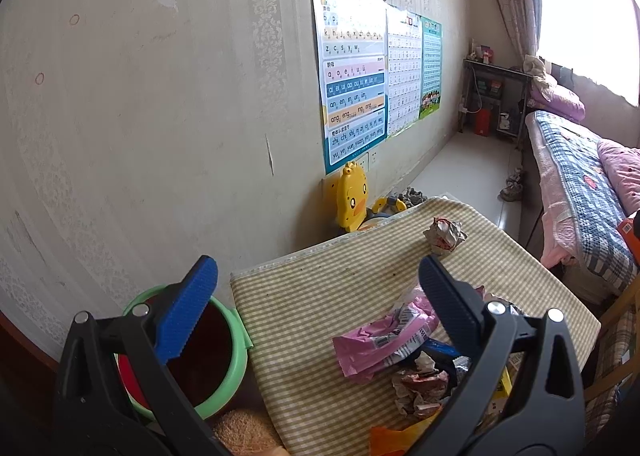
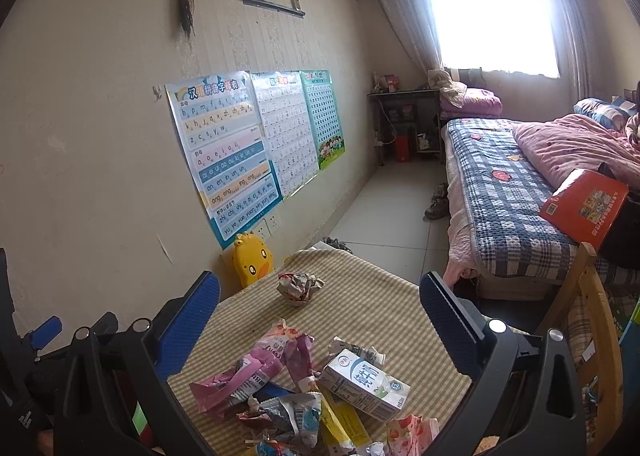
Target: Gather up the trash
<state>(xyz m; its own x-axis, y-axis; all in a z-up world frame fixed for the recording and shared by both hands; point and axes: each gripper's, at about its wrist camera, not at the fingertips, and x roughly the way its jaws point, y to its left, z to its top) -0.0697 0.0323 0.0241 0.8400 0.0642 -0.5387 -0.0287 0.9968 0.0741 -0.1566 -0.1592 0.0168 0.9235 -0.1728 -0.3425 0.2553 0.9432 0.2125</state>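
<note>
A small table with a yellow checked cloth (image 1: 320, 296) (image 2: 360, 304) holds trash. A pink wrapper (image 1: 380, 340) (image 2: 240, 376), crumpled paper (image 1: 420, 388), a white milk carton (image 2: 364, 384) and other wrappers lie at the near end. A crumpled paper ball (image 1: 445, 235) (image 2: 299, 285) sits alone at the far end. A green-rimmed bin (image 1: 208, 356) stands left of the table. My left gripper (image 1: 318, 296) is open and empty above the table's left edge, between the bin and the pile. My right gripper (image 2: 320, 308) is open and empty above the pile.
A yellow duck toy (image 1: 350, 196) (image 2: 252, 260) leans on the wall behind the table, under posters (image 2: 240, 144). A bed (image 2: 520, 196) with an orange box (image 2: 584, 208) is at the right. A wooden chair frame (image 2: 592, 316) stands by the table's right side.
</note>
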